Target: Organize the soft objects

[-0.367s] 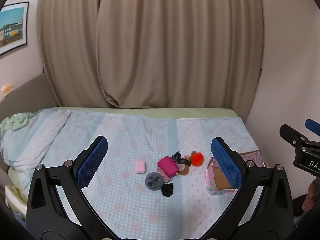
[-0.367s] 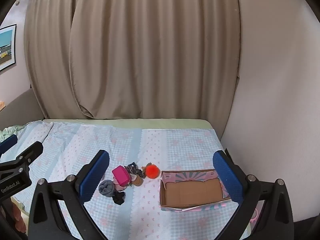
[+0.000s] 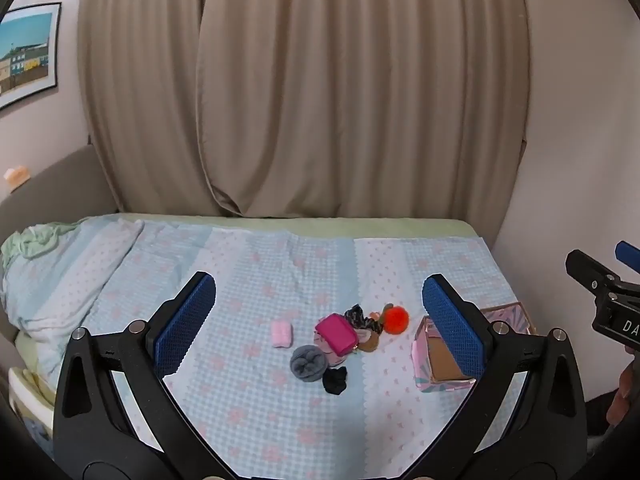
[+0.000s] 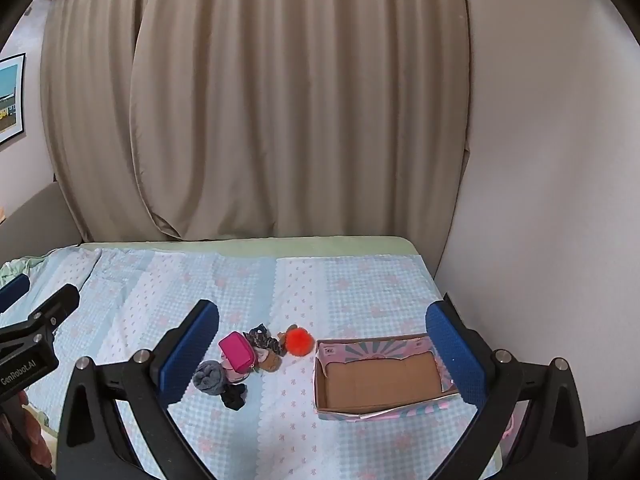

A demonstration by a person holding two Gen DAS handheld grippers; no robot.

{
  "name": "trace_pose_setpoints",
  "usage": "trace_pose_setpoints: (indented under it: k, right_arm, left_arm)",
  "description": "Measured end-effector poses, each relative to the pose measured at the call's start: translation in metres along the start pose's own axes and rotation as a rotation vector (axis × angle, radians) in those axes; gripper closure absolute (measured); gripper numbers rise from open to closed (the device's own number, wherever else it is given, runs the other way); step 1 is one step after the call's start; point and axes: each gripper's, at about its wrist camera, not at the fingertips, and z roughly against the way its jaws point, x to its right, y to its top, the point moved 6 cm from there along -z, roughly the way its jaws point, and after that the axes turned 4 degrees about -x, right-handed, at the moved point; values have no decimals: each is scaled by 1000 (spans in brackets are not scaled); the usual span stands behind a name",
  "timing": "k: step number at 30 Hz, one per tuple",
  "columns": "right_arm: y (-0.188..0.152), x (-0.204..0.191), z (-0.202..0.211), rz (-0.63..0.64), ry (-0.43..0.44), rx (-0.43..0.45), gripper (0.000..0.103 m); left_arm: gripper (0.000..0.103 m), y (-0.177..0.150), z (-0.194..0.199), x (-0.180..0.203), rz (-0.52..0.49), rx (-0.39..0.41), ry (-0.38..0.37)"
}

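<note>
A small heap of soft things lies mid-bed: a magenta pouch (image 3: 336, 333) (image 4: 237, 351), a grey rolled sock (image 3: 307, 362) (image 4: 209, 377), a black piece (image 3: 335, 381) (image 4: 234, 396), a dark patterned scrunchie (image 3: 359, 316) (image 4: 262, 337), a brown piece (image 4: 269, 361) and an orange pompom (image 3: 396, 319) (image 4: 299, 341). A pale pink roll (image 3: 281, 333) lies apart, left of the heap. An empty cardboard box (image 4: 376, 380) (image 3: 438, 364) sits to the right. My left gripper (image 3: 320, 324) and right gripper (image 4: 322, 350) both hover open above the bed, holding nothing.
The bed carries a light blue checked quilt (image 3: 280, 272) bunched at the left. Beige curtains (image 3: 320, 100) hang behind, and a white wall (image 4: 540, 200) runs close along the right side. A framed picture (image 3: 28, 52) hangs at the left.
</note>
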Motion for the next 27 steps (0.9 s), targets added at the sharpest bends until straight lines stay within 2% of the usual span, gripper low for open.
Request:
trace_pose_setpoints:
  k: [11,27]
  right_arm:
    - [9,0,-7,13,-11,5,0]
    - [4,4,-11,10,-12,6,0]
  left_arm:
    - [1,-3,-4,-2,1,7,-2]
    - [1,-9,-11,2,15,-5,-12]
